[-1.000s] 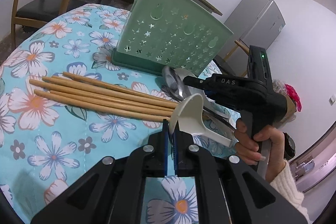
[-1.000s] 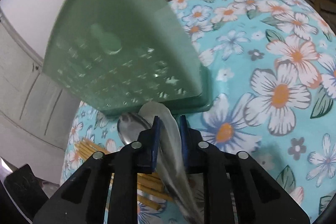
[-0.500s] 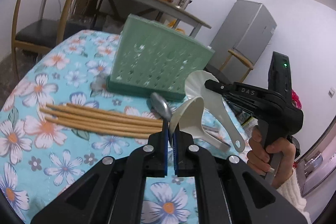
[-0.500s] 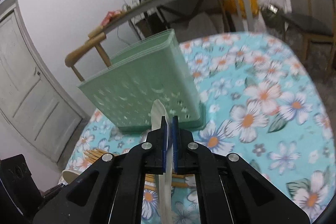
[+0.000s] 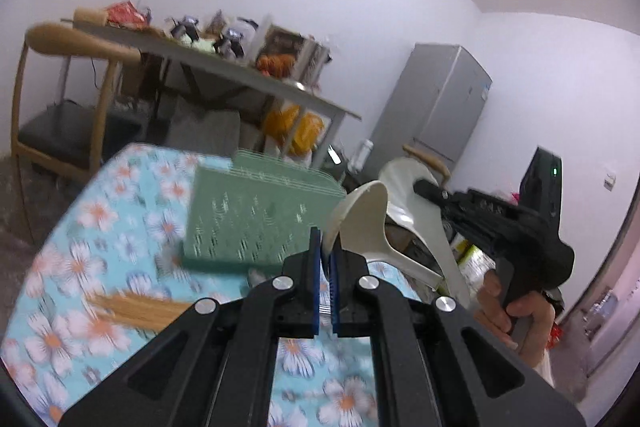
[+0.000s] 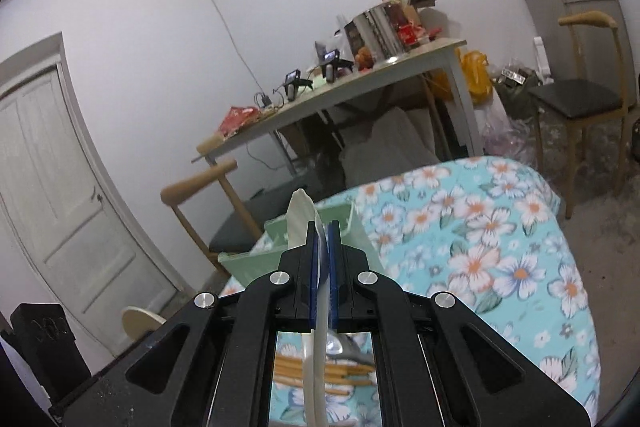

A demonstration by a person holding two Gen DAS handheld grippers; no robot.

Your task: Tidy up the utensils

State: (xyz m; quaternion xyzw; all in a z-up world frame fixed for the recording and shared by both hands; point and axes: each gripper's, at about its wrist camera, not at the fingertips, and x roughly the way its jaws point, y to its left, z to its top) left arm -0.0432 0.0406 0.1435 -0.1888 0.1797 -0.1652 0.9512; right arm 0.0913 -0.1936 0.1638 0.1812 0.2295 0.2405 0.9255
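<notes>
Your left tool (image 5: 327, 259) pinches a white spoon (image 5: 362, 223) | your right tool (image 6: 323, 251) pinches another spoon (image 6: 301, 223) | both above the green rack (image 5: 256, 223) | chopsticks (image 5: 140, 309) on table (image 6: 500, 247) | writing unreadable

Black tool (image 5: 326, 251), blue pads (image 5: 316, 267), silver screws

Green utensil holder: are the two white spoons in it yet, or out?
Out. Both white spoons are clamped in the shut left gripper and right gripper, in the air short of the green holder.
</notes>
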